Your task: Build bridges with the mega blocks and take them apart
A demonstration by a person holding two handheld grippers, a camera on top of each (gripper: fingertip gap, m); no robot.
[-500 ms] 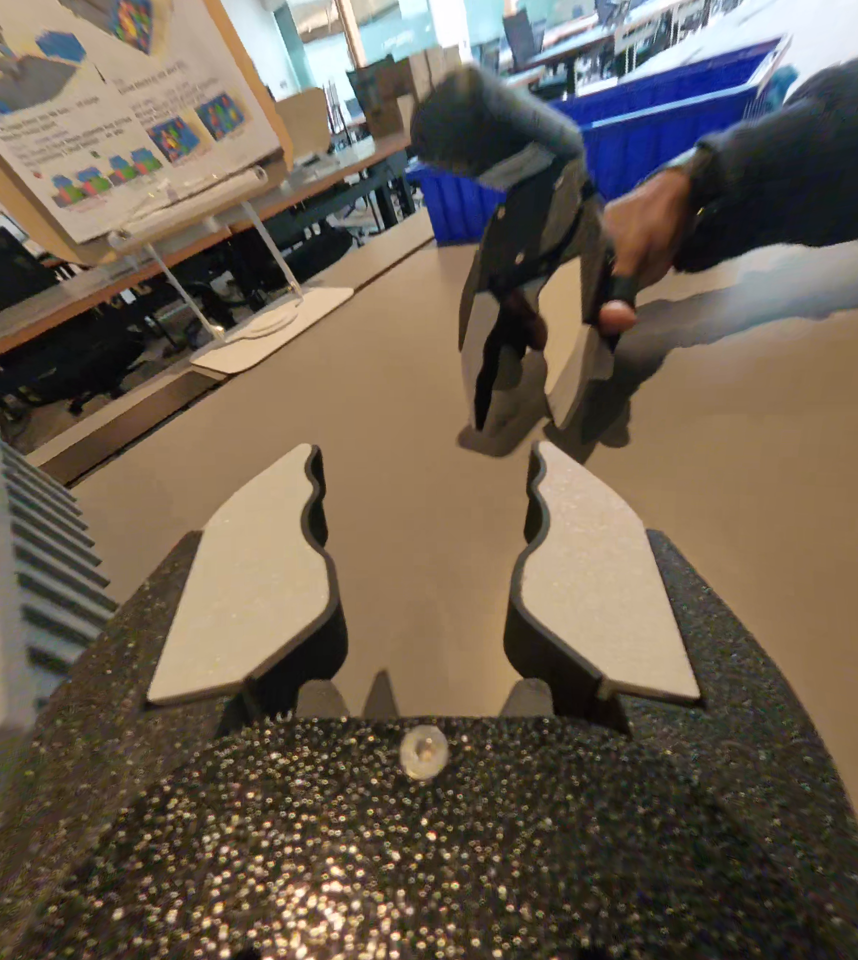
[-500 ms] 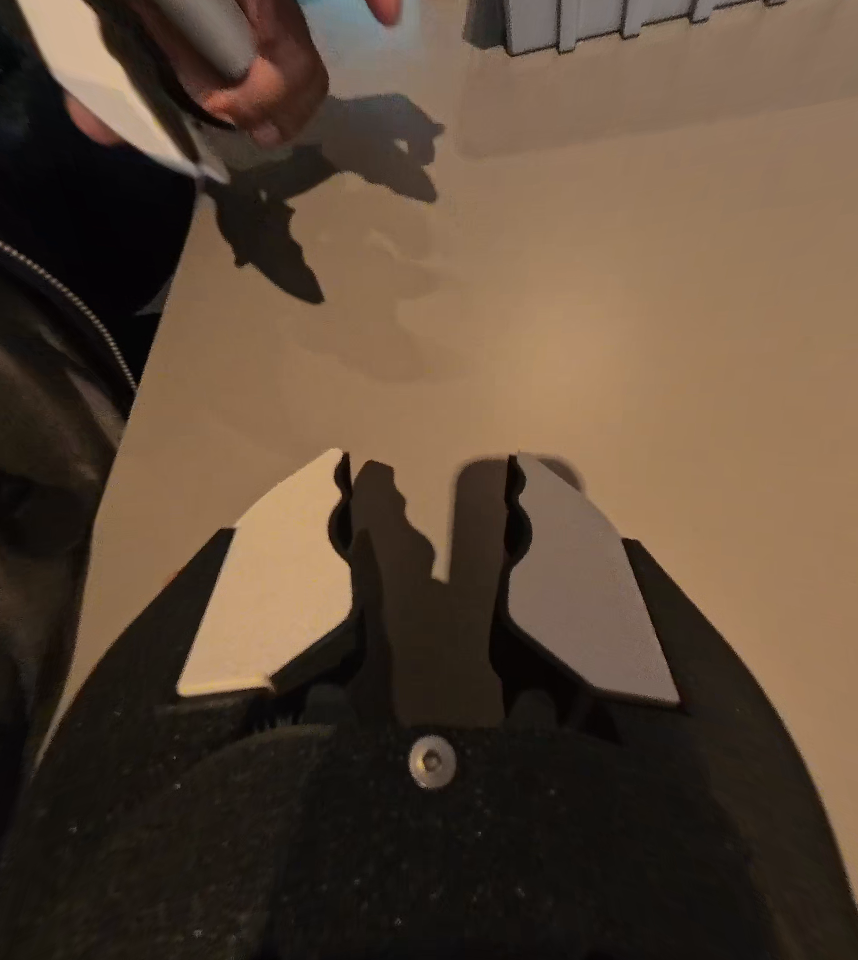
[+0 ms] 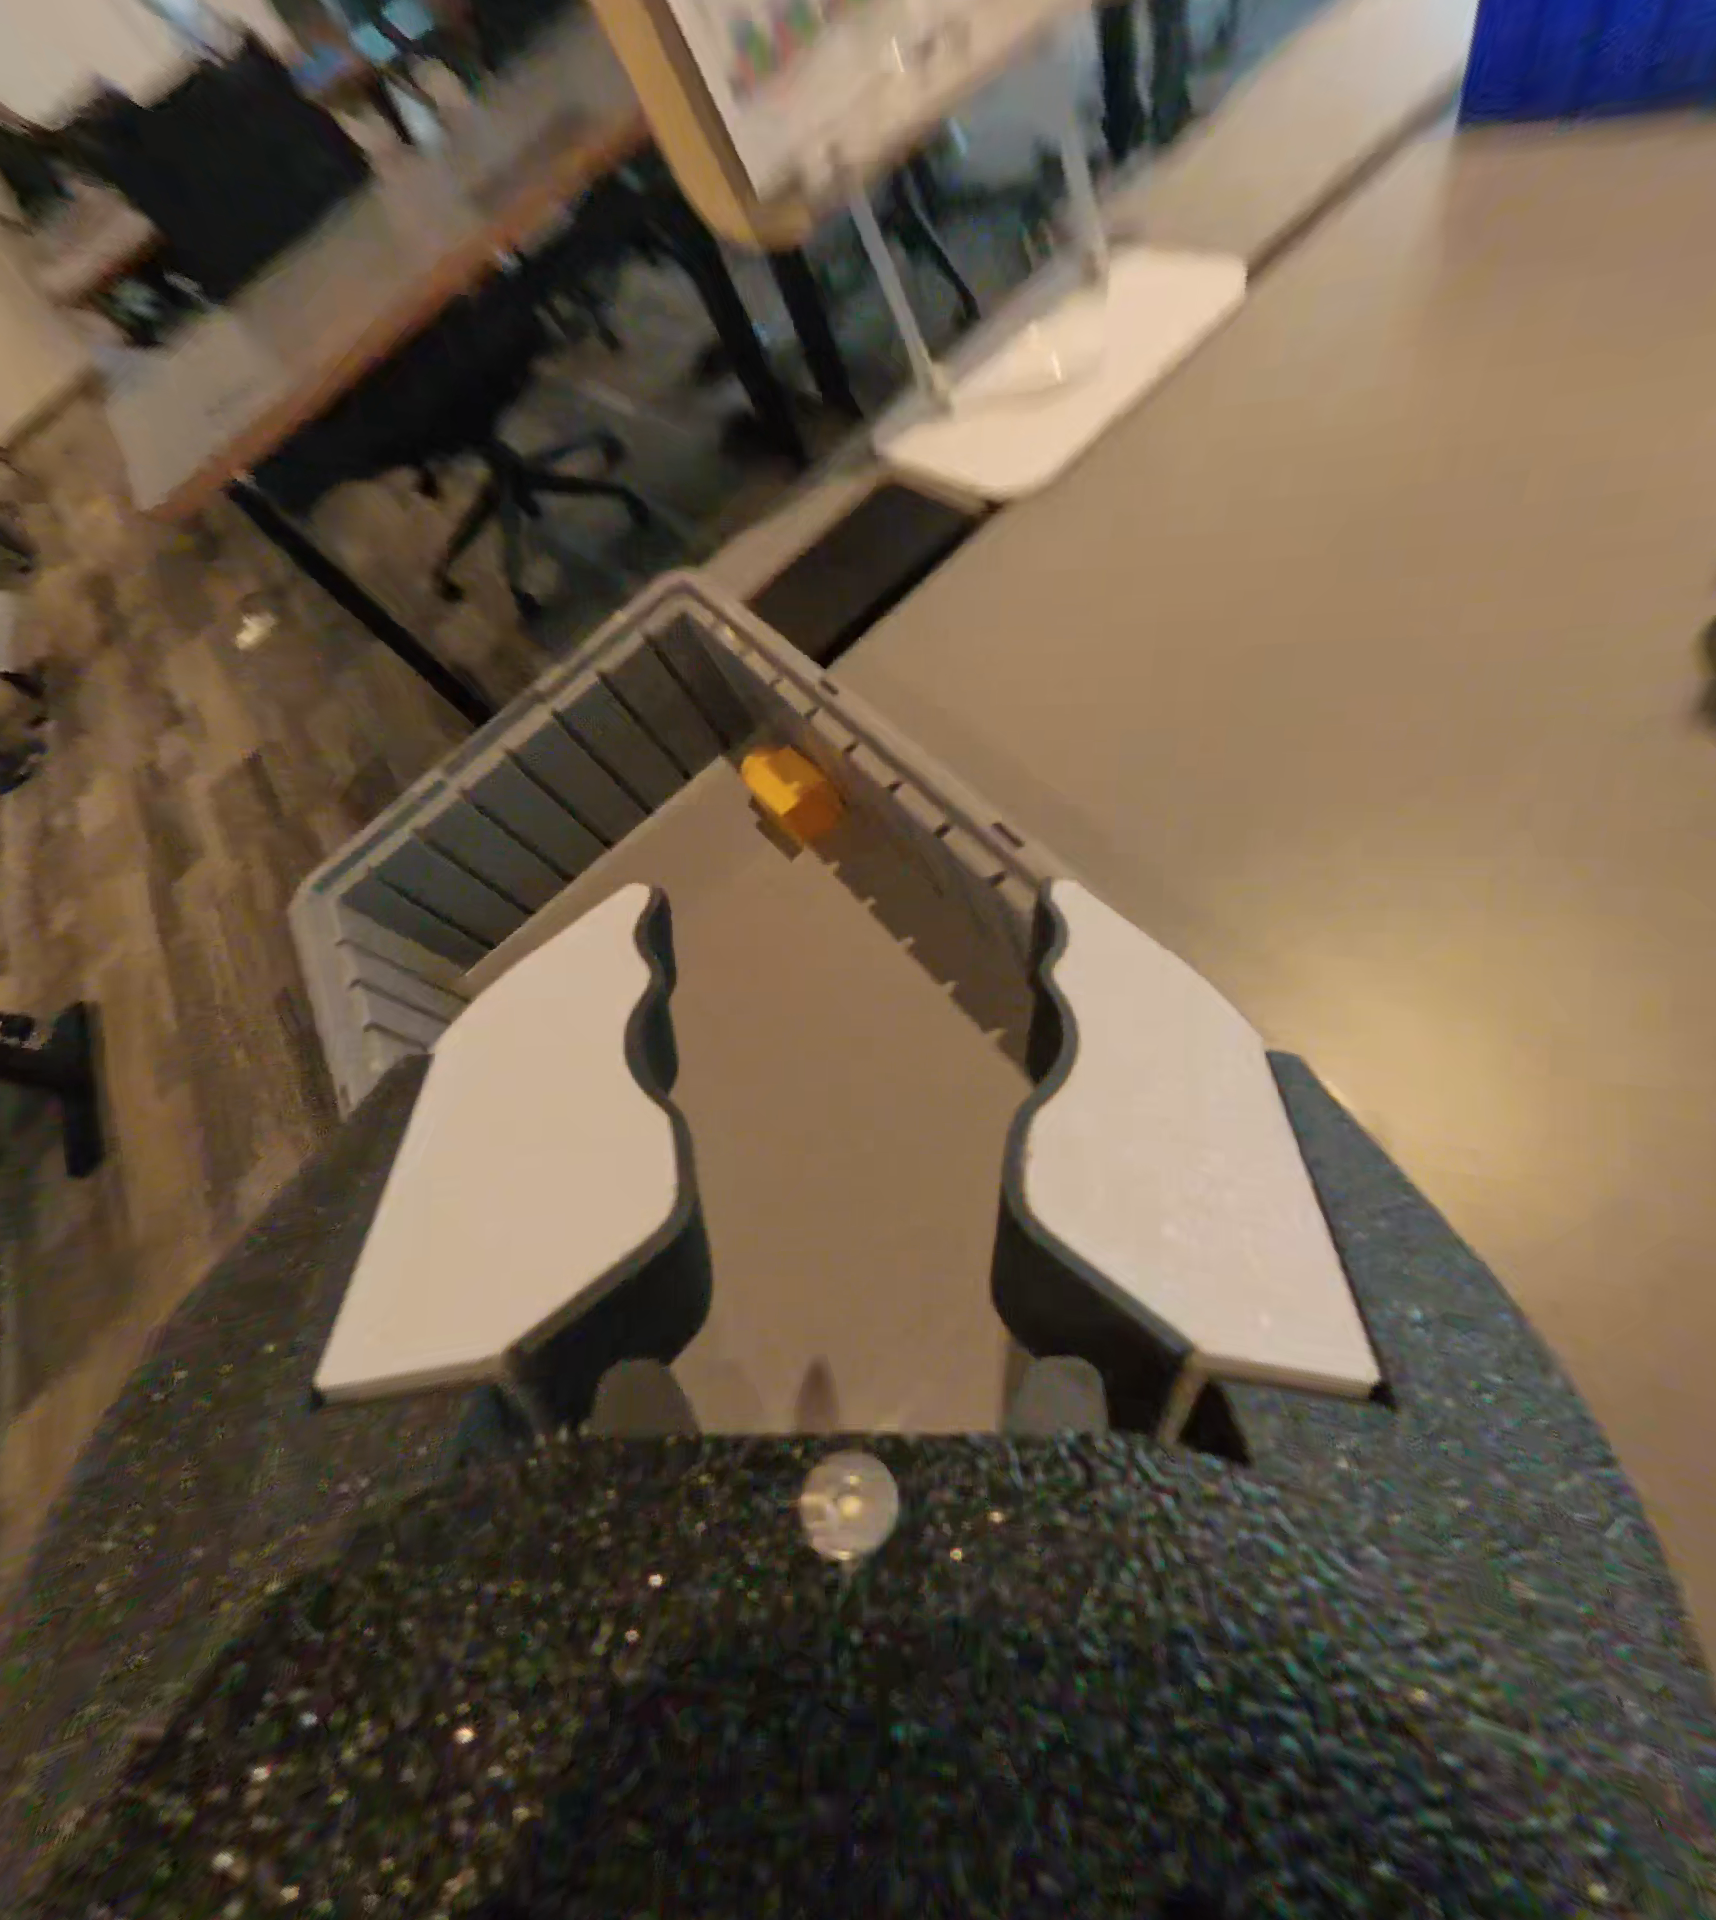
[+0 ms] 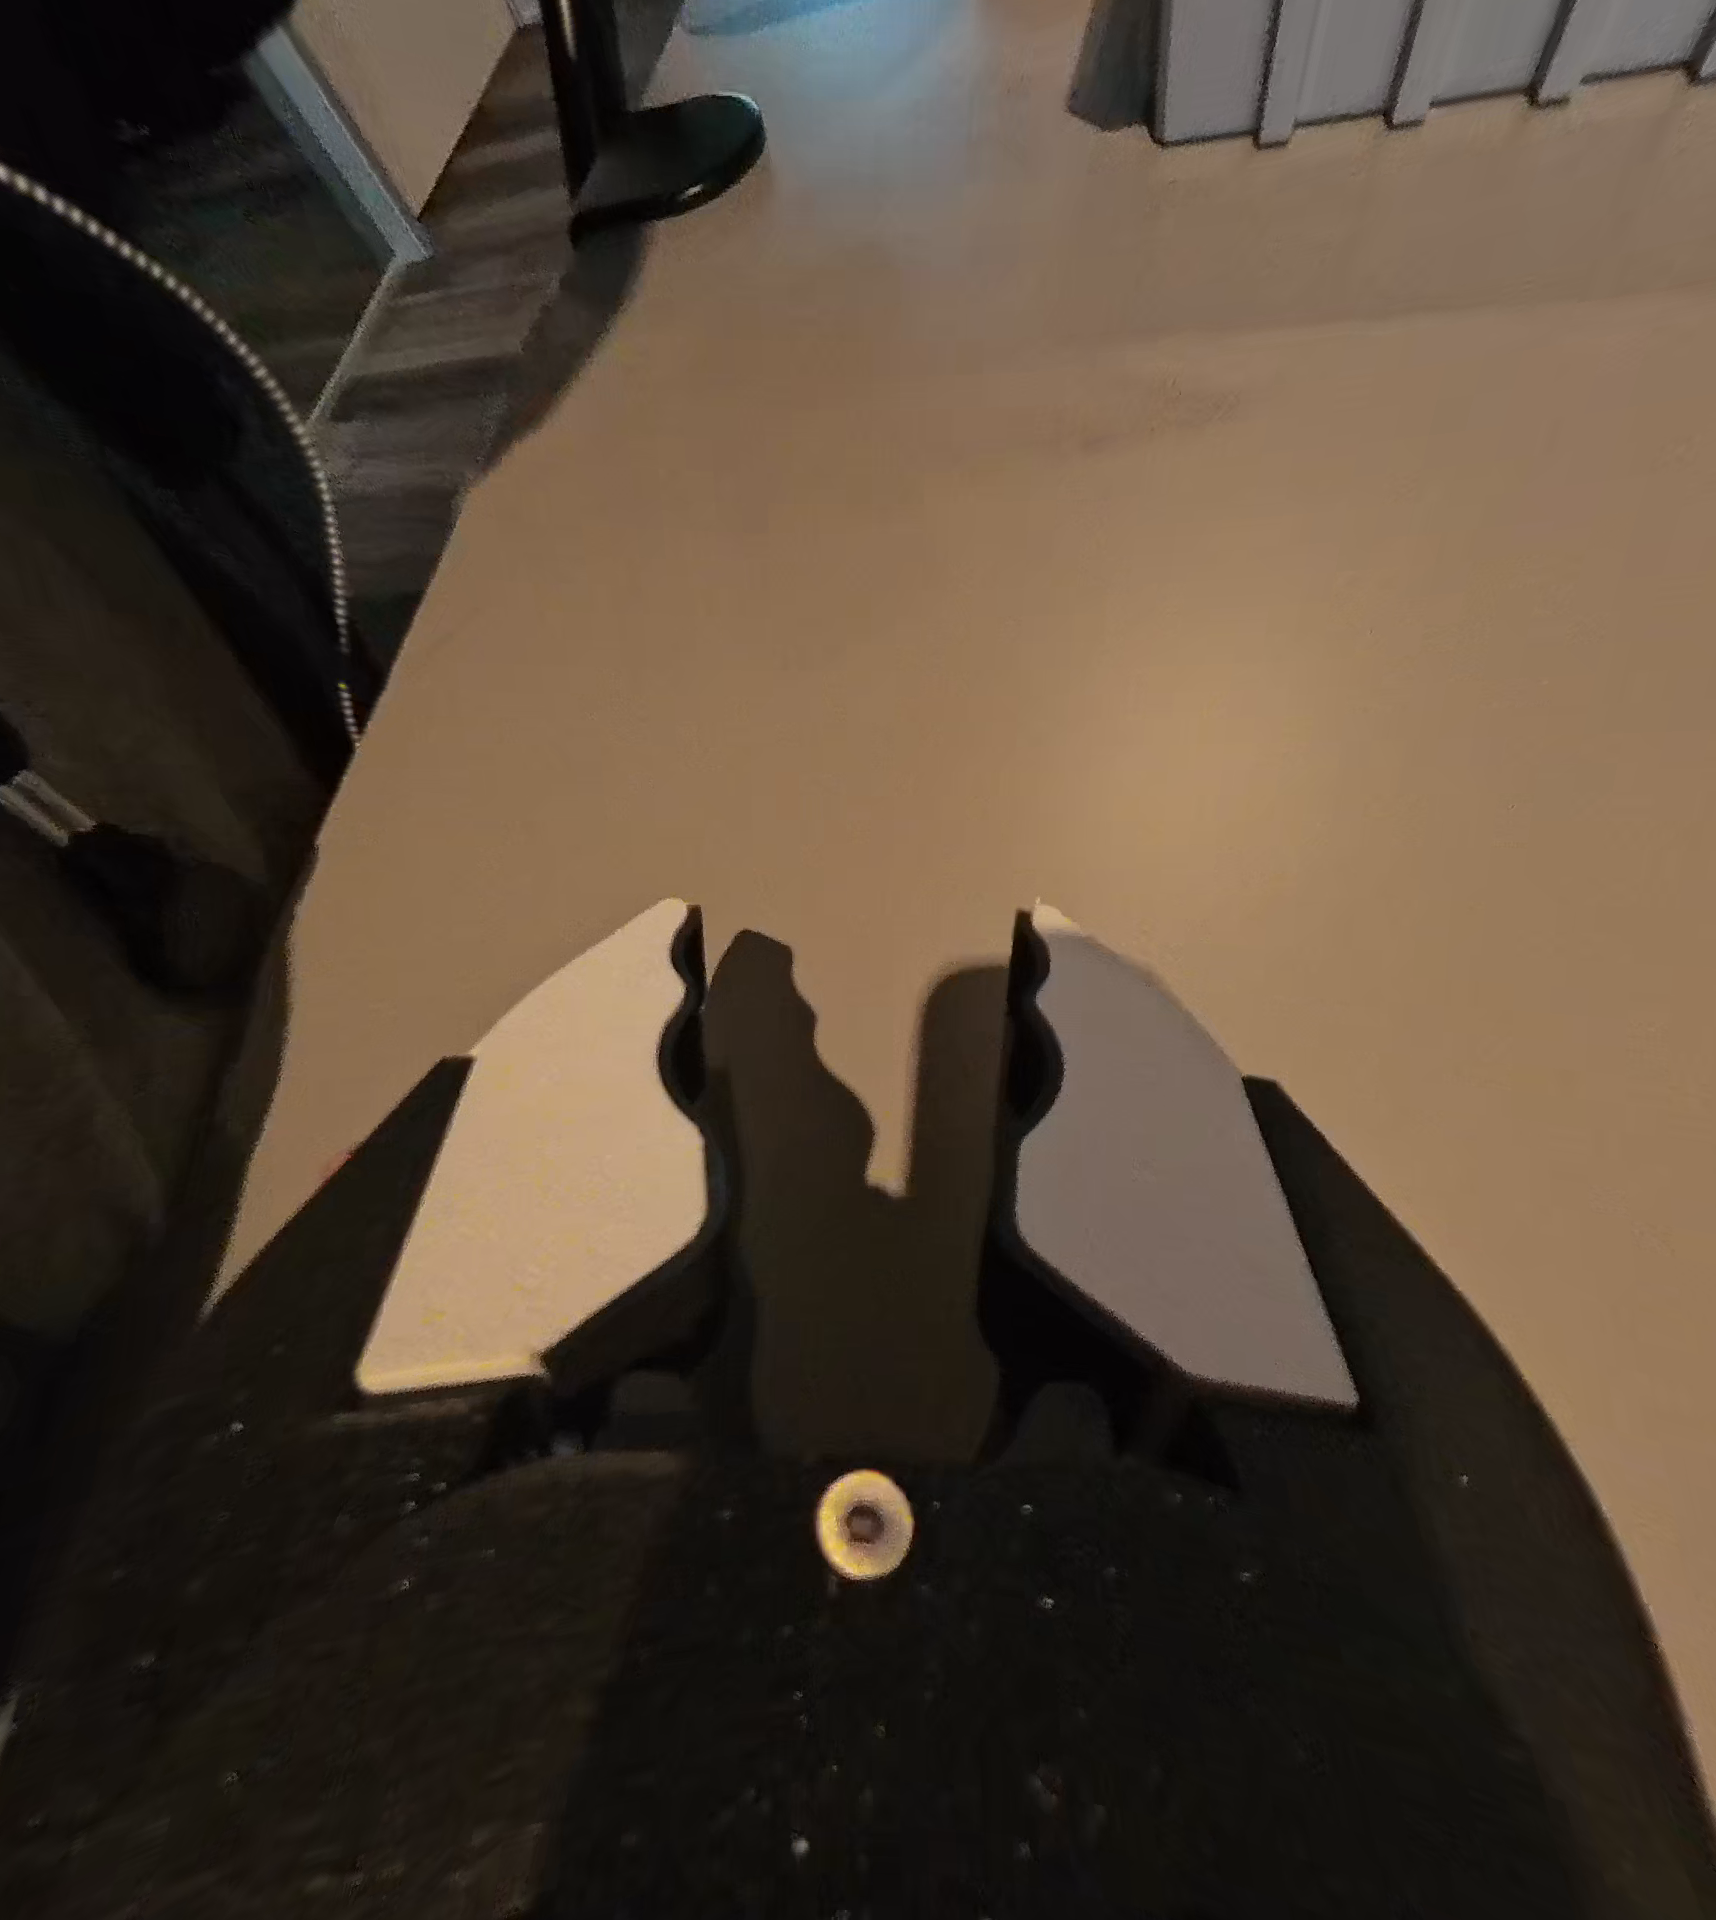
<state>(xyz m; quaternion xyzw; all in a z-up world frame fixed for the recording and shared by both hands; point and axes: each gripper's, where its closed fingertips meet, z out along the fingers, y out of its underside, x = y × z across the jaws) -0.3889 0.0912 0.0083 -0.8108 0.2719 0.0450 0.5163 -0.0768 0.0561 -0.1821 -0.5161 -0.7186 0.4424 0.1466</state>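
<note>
One yellow block [image 3: 789, 792] sits in the far corner of a ribbed grey bin [image 3: 563, 769] on the smooth tan counter [image 3: 1405, 727]. Left gripper [image 3: 849, 914] hangs over it, fingers spread, empty. Right gripper [image 4: 854, 920], glittery black shell, fingers apart over bare counter.

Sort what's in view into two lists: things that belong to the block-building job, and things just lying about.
Belongs to the job:
- yellow block, inside the grey bin
- grey bin, ribbed walls, on the table
- left gripper, open, empty
- right gripper, open, empty
- table, the work surface

Just lying about:
- instruction board on a stand
- blue bin
- office chair on the floor
</note>
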